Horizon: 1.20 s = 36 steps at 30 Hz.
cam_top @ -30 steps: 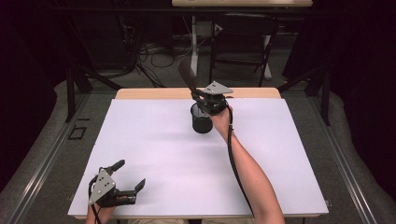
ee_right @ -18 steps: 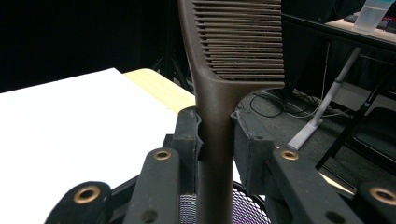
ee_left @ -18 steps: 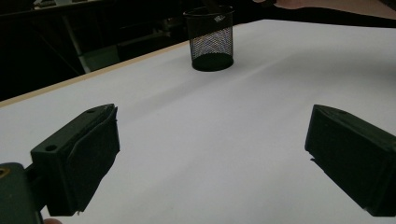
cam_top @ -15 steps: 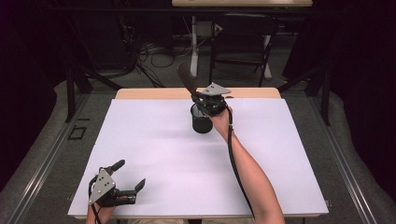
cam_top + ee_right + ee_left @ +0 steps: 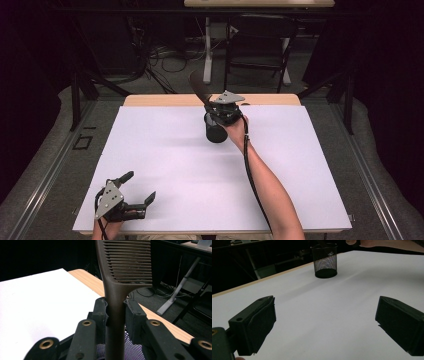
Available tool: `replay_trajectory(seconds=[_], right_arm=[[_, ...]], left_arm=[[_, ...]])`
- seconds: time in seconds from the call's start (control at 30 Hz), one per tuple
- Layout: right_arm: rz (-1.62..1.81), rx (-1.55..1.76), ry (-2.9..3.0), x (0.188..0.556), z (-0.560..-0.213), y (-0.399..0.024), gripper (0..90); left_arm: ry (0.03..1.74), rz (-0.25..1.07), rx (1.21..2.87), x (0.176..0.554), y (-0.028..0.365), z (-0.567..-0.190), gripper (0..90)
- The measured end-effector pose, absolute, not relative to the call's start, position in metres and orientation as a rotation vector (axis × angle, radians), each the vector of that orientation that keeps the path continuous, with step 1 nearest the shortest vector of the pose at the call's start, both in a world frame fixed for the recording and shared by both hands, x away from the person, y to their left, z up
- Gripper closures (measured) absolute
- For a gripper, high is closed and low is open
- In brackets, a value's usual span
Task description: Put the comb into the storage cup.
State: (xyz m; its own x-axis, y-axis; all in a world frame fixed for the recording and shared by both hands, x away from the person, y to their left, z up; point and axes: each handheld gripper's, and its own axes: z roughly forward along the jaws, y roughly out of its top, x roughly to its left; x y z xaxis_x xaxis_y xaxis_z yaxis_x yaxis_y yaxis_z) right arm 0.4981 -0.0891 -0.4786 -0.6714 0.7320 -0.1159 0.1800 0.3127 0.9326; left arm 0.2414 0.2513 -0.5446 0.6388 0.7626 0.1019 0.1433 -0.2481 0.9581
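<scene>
standing clamped between right tongs (image 5: 115, 311), comb (image 5: 120, 270).

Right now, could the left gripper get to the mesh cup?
Probably yes: the left gripper is open, and bare table lies between it and the mesh cup. The right gripper, holding a comb, hangs over the cup.

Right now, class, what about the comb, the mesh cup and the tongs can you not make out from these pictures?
- Comb: right gripper view, top edge cuts off its teeth end; the right tongs hide its lower handle.
- Mesh cup: left gripper view, inside too dark to tell contents; high view, the hand covers its rim.
- Left tongs: left gripper view, bottom edge cuts them off.
</scene>
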Motion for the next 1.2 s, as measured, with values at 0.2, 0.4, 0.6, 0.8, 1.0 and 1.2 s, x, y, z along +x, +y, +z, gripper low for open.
replay_trajectory(seconds=[0.2,0.4,0.6,0.8,1.0,1.2], right_arm=[[1.337,0.811,2.069,0.499,-0.480,-0.090,72.6],[1.331,0.812,2.084,0.499,-0.483,-0.091,72.5],[1.321,0.815,2.098,0.500,-0.486,-0.091,72.5],[1.314,0.825,2.108,0.499,-0.489,-0.093,72.5],[1.312,0.833,2.115,0.499,-0.491,-0.094,72.5],[1.303,0.839,2.124,0.499,-0.494,-0.092,72.5]], left_arm=[[0.738,0.697,1.750,0.241,0.251,-0.545,3.2],[0.738,0.698,1.750,0.241,0.251,-0.544,3.2],[0.735,0.701,1.753,0.242,0.251,-0.544,3.2],[0.736,0.699,1.752,0.241,0.251,-0.544,3.2],[0.736,0.699,1.745,0.242,0.252,-0.544,3.2],[0.736,0.698,1.747,0.242,0.252,-0.544,3.2]])
